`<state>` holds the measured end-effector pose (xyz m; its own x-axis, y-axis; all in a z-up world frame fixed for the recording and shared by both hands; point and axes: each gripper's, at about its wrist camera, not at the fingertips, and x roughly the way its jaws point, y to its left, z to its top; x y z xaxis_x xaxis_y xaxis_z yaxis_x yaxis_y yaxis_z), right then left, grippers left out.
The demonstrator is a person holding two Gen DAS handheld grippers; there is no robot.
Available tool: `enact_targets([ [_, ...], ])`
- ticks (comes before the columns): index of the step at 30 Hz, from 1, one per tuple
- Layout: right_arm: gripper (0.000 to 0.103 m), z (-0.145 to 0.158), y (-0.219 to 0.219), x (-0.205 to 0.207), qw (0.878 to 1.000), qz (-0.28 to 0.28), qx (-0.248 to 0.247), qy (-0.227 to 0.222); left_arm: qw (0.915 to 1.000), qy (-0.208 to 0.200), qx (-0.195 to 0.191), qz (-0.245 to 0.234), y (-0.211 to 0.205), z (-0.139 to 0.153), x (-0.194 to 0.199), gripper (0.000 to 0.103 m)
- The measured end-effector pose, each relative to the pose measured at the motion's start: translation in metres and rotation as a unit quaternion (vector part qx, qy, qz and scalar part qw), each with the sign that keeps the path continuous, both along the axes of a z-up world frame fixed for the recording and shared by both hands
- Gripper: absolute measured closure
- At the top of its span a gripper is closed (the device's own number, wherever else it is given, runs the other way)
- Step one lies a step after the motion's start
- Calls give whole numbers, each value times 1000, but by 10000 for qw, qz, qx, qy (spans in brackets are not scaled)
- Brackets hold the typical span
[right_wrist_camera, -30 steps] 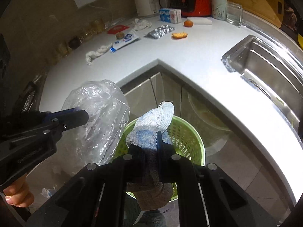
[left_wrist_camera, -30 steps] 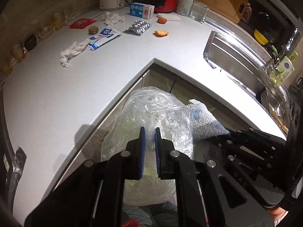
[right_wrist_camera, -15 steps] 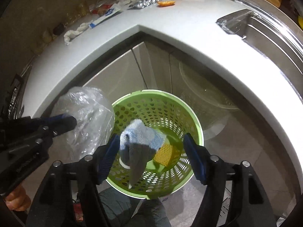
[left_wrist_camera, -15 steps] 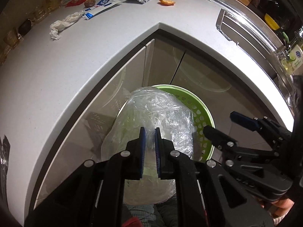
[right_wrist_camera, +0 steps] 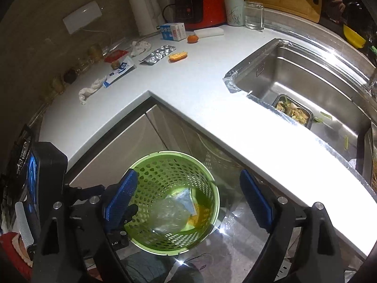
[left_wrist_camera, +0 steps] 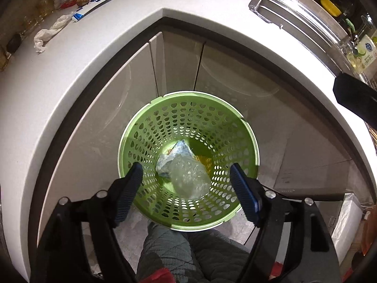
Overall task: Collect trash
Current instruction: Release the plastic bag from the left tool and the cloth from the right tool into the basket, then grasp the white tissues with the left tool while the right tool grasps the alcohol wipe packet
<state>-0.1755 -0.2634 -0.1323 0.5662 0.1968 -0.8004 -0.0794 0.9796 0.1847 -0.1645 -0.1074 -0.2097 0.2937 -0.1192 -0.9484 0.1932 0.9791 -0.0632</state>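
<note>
both grippers over the green bin [left_wrist_camera: 188, 108] on the floor by the corner cabinet. left gripper [left_wrist_camera: 187, 188] jaws wide, just opened, nothing btwn them. right gripper [right_wrist_camera: 188, 200] jaws also wide, just opened, empty. clear bag [left_wrist_camera: 189, 176] lies in bin bottom on a blue-white cloth [left_wrist_camera: 175, 155]. more trash on far counter [right_wrist_camera: 193, 80]: tissue [right_wrist_camera: 90, 89], blister pack [right_wrist_camera: 159, 54], peel [right_wrist_camera: 178, 56].

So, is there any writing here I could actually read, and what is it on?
Nothing reads clearly enough to quote.
Carton: blue and red print, too blurred.
Blue-and-white packet: print too small.
Dish soap bottle: label blurred.
Red cooker: panel marks unreadable.
</note>
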Motion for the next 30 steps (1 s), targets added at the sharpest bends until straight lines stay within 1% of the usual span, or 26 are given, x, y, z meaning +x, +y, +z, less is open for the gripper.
enact_targets([
  [2,15,6,-4,0,10000,-39,-53,-72,10000,-52,16,39,0,8,1,18],
  [4,13,13,-9,-1,9998,-89,-60,-141,9999,-147,38,77,0,17,1,15],
  [6,9,21,-14,-2,9996,-166,-54,-213,9995,-303,70,62,-1,29,1,14],
  [8,8,32,-18,-3,9993,-210,-20,-311,9988,-475,119,39,-1,43,1,13],
  [10,6,43,-21,-4,9988,-233,2,-432,9973,-722,130,61,3,61,0,12],
  [11,3,50,-21,-4,9984,-239,14,-504,9963,-847,115,91,7,71,2,10],
  [13,2,62,-22,-4,9976,-262,37,-637,9935,-1125,34,148,14,91,2,8],
  [15,2,72,-21,-3,9969,-263,73,-738,9906,-1351,-37,194,25,107,5,8],
  [19,2,87,-16,5,9958,-249,132,-875,9854,-1657,-44,375,49,128,18,8],
  [22,2,92,-10,16,9955,-197,148,-920,9817,-1820,57,563,70,134,35,8],
  [26,2,91,4,34,9956,-120,196,-908,9786,-1858,164,870,104,128,65,8],
  [30,2,87,32,68,9961,69,235,-851,9764,-1788,99,1209,135,119,99,8],
])
